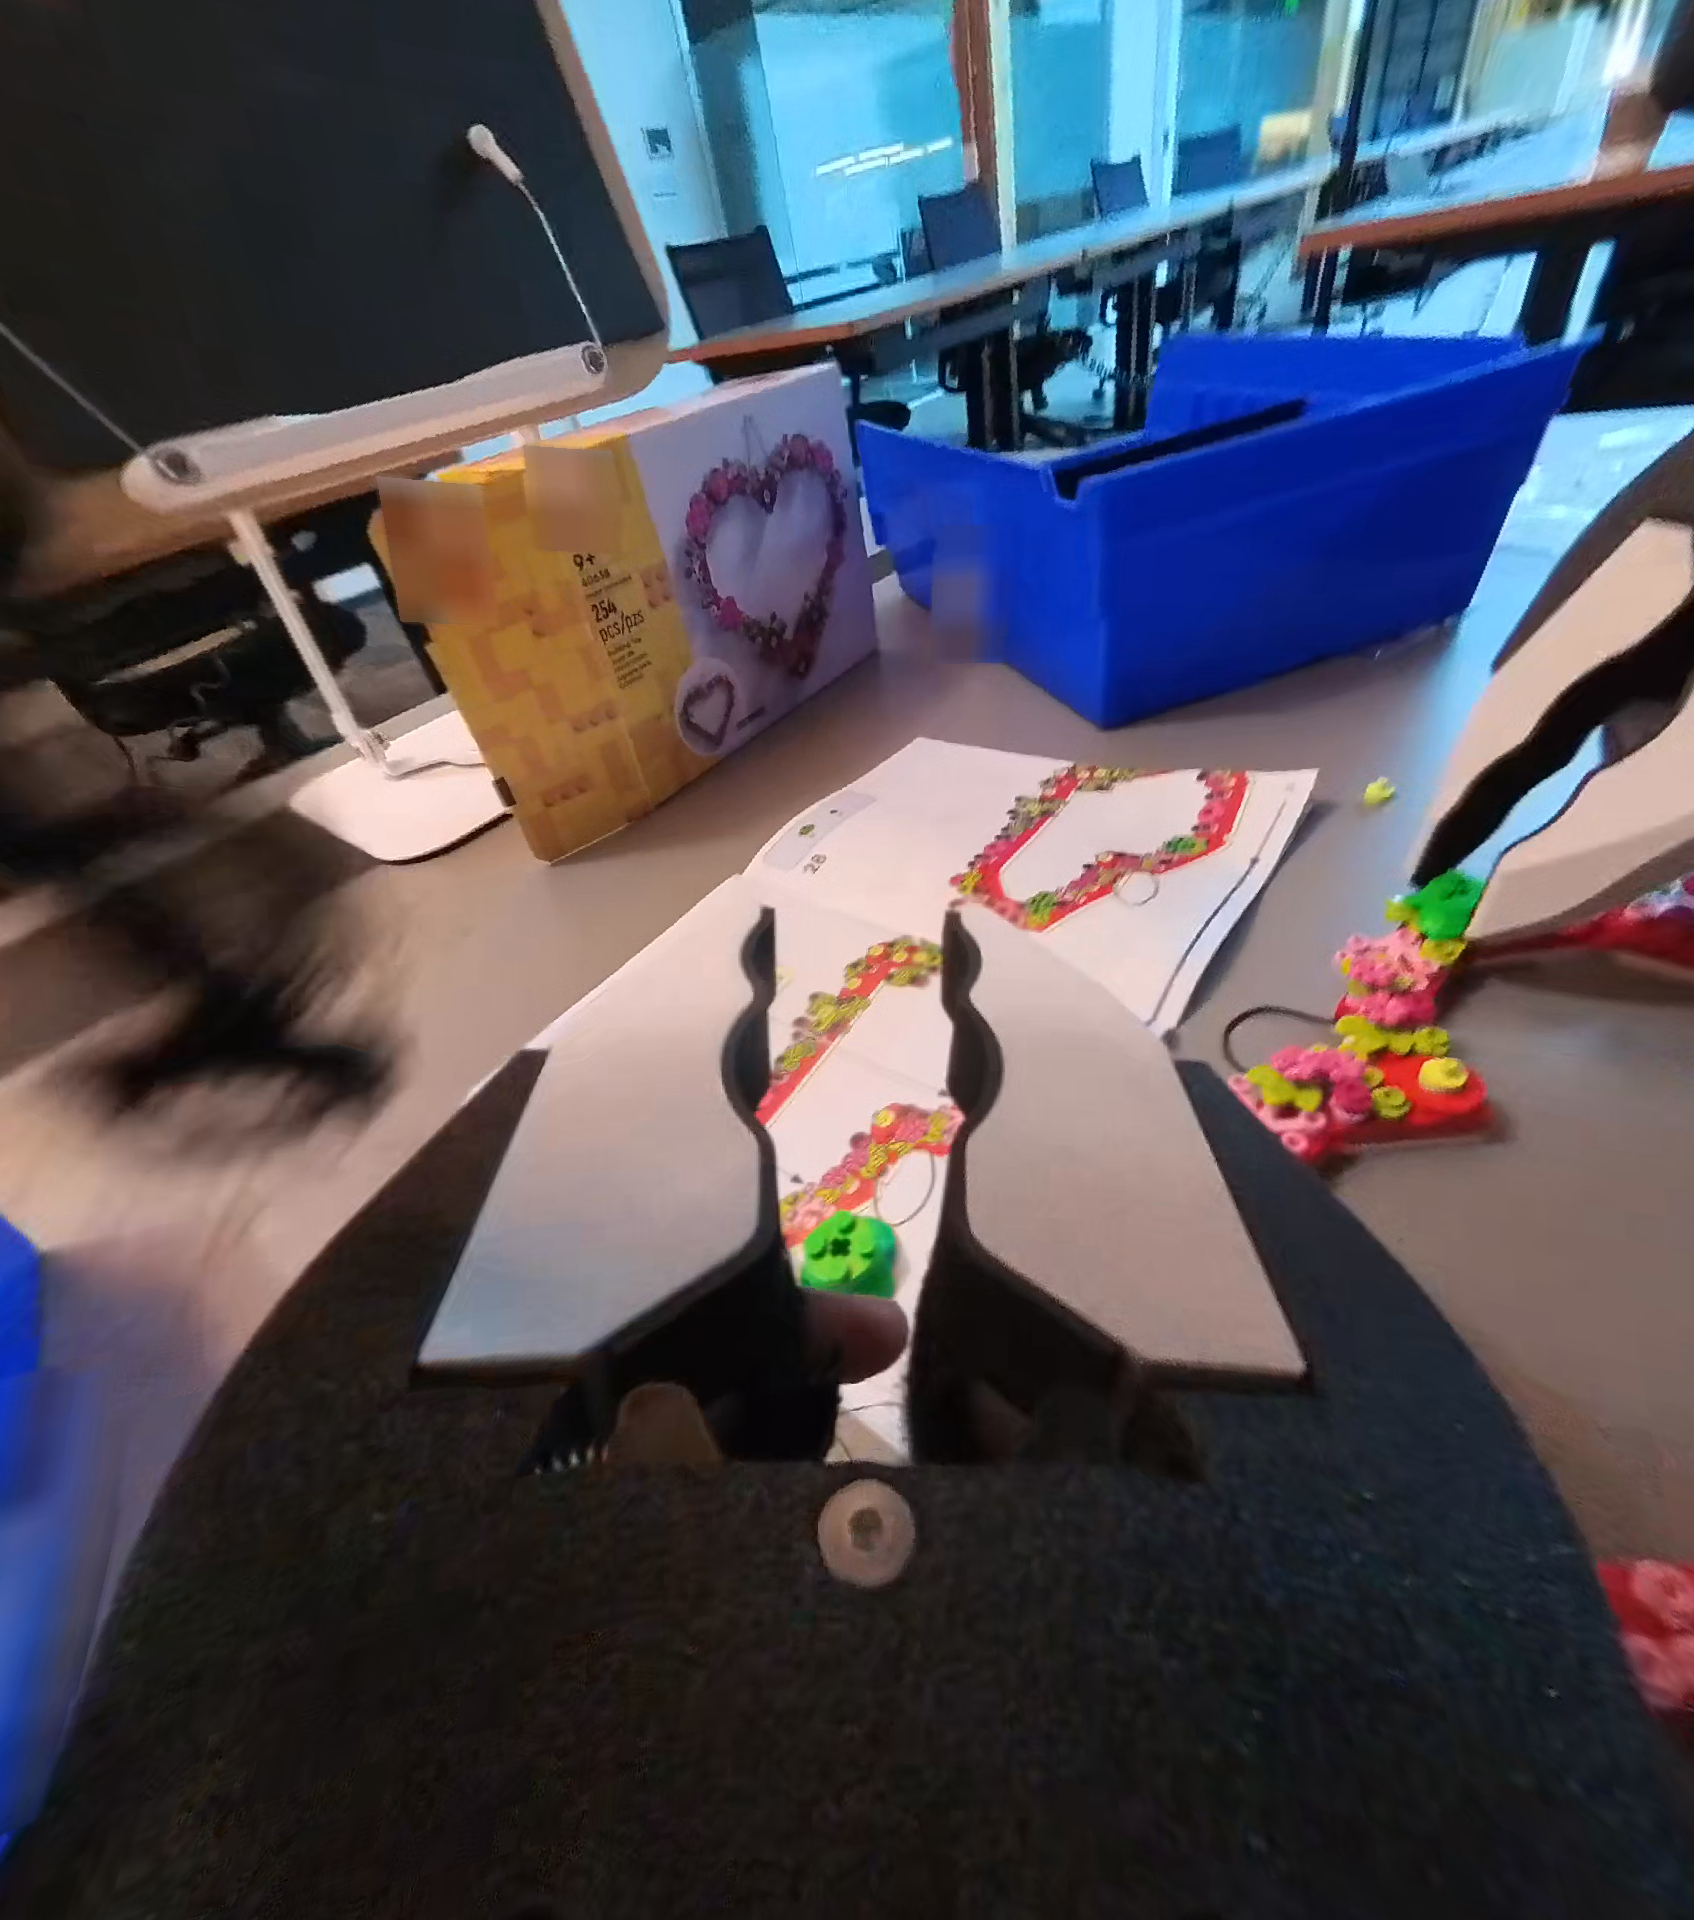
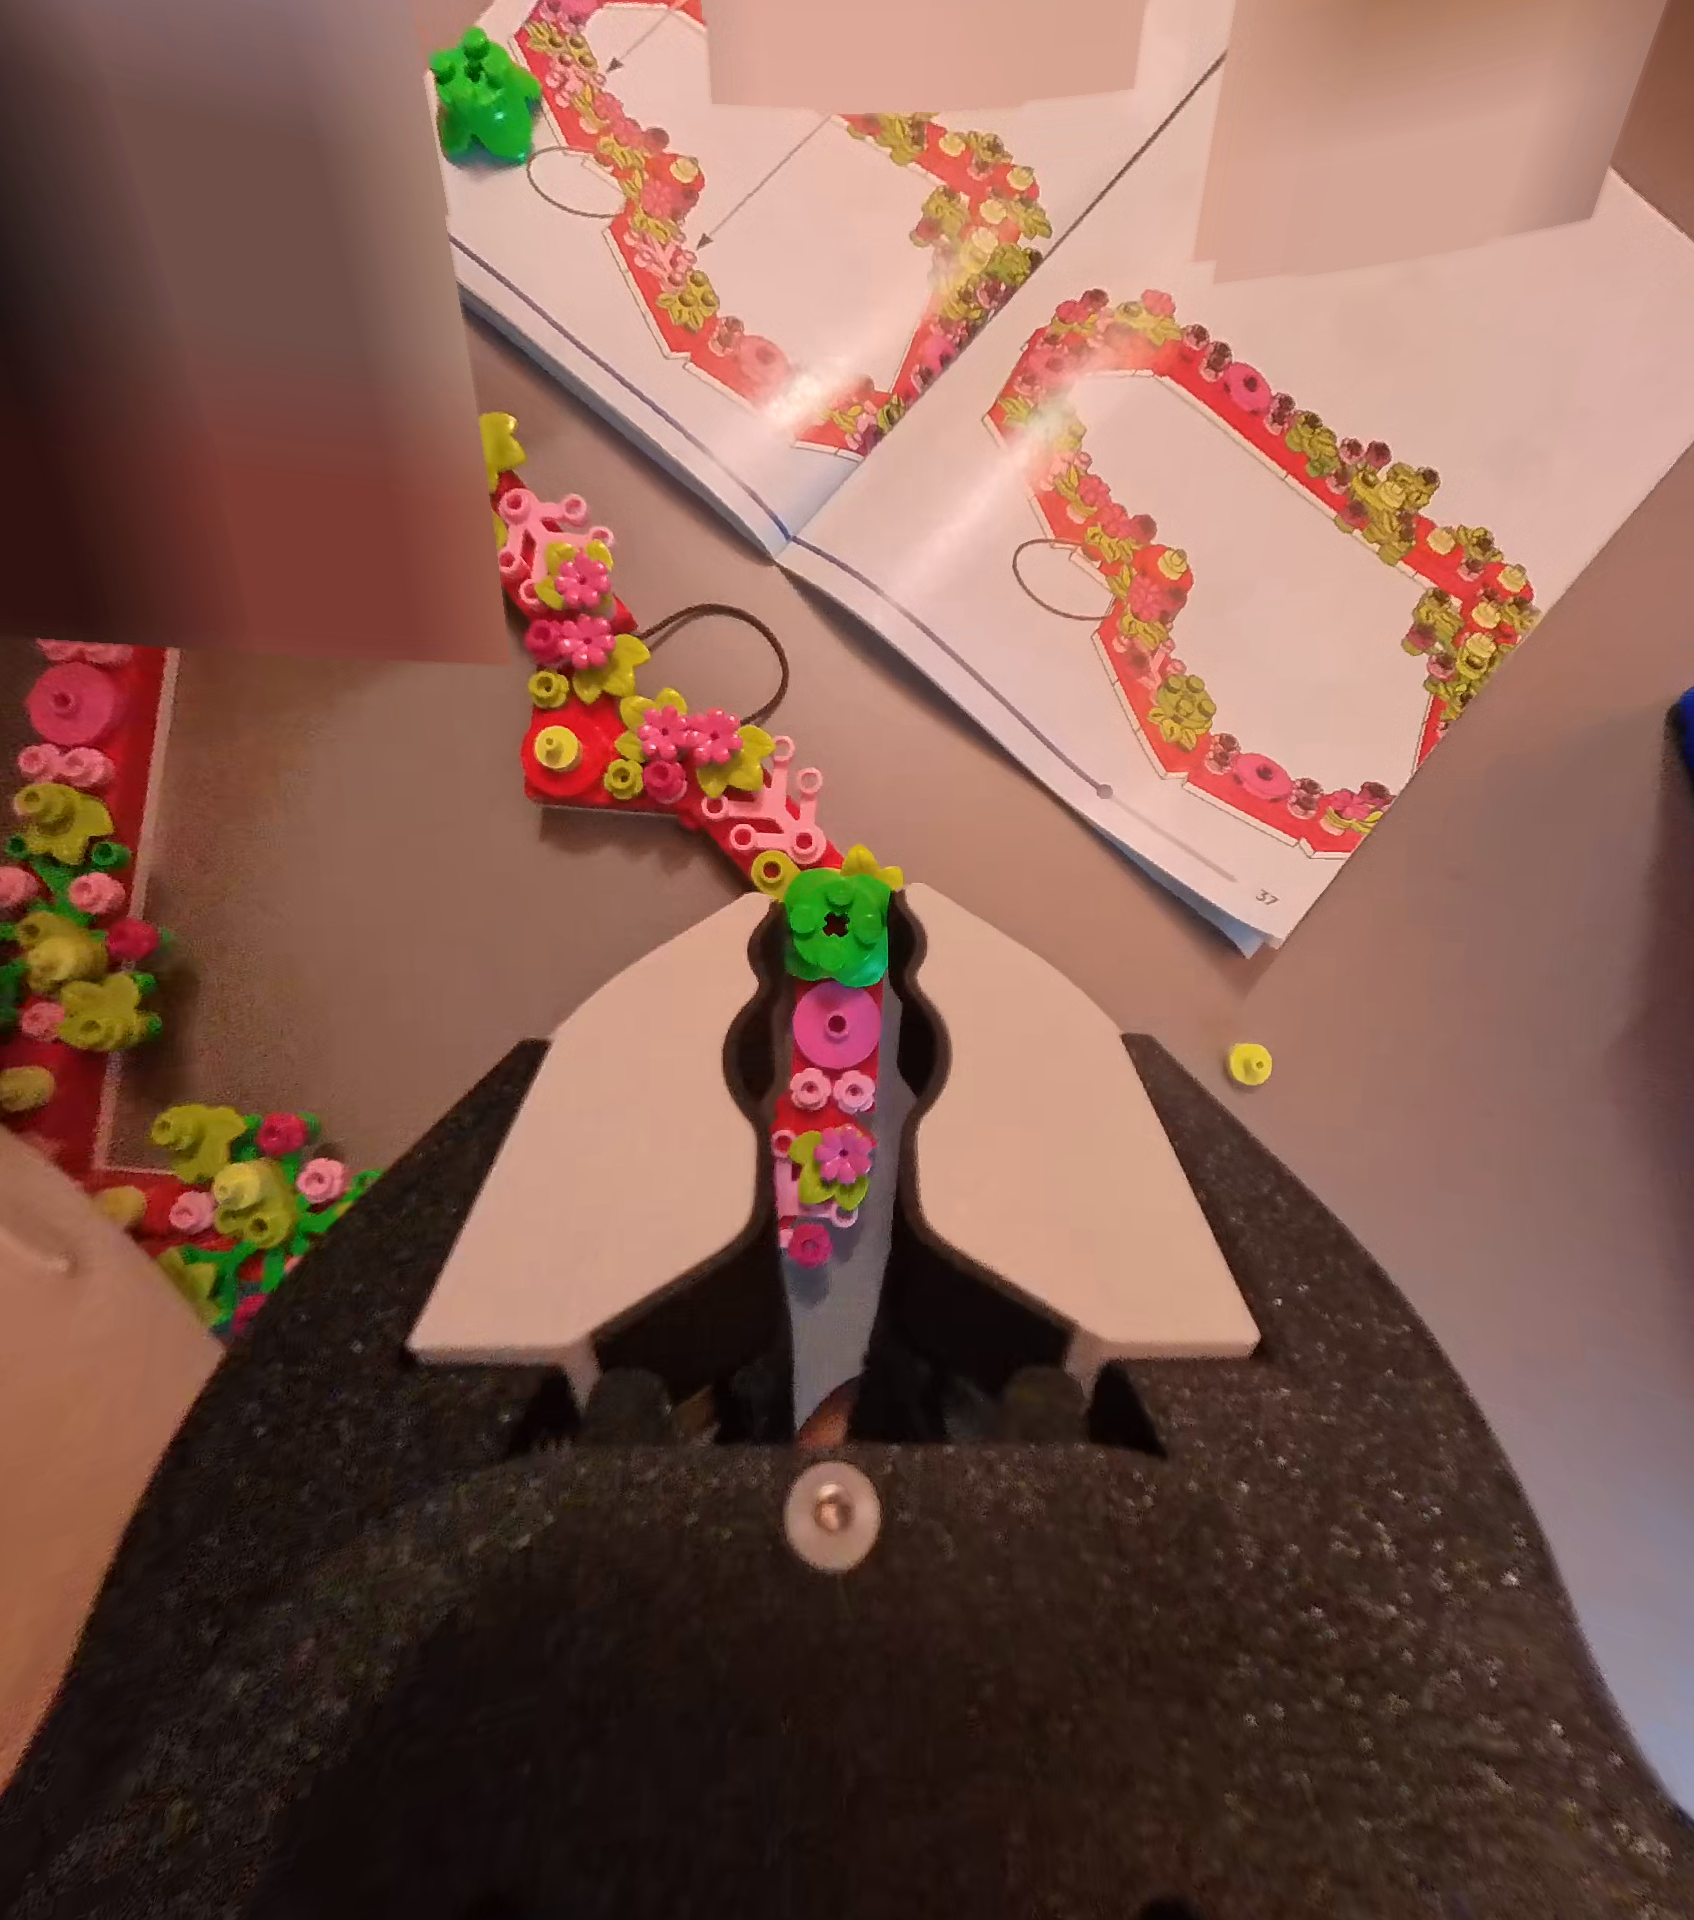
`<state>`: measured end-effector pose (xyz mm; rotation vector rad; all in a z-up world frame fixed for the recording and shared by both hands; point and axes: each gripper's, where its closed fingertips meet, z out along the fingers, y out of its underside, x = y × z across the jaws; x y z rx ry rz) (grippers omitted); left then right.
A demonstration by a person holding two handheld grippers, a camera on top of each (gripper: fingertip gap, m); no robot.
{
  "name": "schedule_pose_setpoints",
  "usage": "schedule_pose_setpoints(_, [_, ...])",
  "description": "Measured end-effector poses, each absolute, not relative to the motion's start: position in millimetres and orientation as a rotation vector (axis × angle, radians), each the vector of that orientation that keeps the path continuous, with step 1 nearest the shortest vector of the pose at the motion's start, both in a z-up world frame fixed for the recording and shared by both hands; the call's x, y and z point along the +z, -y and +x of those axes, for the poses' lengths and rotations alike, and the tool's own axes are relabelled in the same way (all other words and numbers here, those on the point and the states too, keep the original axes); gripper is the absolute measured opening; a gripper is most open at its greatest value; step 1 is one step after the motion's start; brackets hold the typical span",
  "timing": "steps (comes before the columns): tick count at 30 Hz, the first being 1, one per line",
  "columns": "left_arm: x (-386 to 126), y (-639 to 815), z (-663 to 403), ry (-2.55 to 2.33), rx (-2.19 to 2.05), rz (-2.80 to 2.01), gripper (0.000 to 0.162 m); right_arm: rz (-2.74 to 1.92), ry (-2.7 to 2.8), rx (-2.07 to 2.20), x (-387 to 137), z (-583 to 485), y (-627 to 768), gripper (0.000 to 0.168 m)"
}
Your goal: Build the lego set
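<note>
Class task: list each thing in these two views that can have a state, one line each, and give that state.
Right gripper: shut on the green leaf piece, at the red heart frame.
Left gripper: open, holding nothing.
Instruction booklet: lying open on the table.
Second green leaf piece: loose on the booklet.
Small yellow piece: loose on the table.
Blue bin: open-topped.

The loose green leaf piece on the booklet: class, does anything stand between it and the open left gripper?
Nothing visible does. The green leaf piece lies on the instruction booklet, seen through the gap of the open left gripper, with only bare page around it.
</note>
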<state>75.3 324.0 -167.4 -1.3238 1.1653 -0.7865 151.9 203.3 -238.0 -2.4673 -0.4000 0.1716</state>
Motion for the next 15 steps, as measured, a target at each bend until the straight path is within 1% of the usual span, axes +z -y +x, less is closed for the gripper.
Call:
schedule_pose_setpoints(5, [-176.9, -338.3, 74.3, -1.203, -0.553, -1.266, 0.029, -2.389, 0.435, 0.215, -238.0, 150.2, -205.0, 0.019])
schedule_pose_setpoints(9, [-152.2, -359.0, 56.7, -1.03, -0.373, -1.181, 0.024, -2.341, 0.524, 0.228, -237.6, 149.5, -209.0, 0.019])
schedule_pose_setpoints(11, [-148.2, -365.1, 49.5, -1.001, -0.296, -1.181, 0.023, -2.312, 0.545, 0.257, -237.3, 149.3, -209.4, 0.019])
schedule_pose_setpoints(15, [-156.7, -378.0, 41.4, -0.963, -0.173, -1.241, 0.027, -2.271, 0.586, 0.297, -237.0, 149.3, -210.9, 0.018])
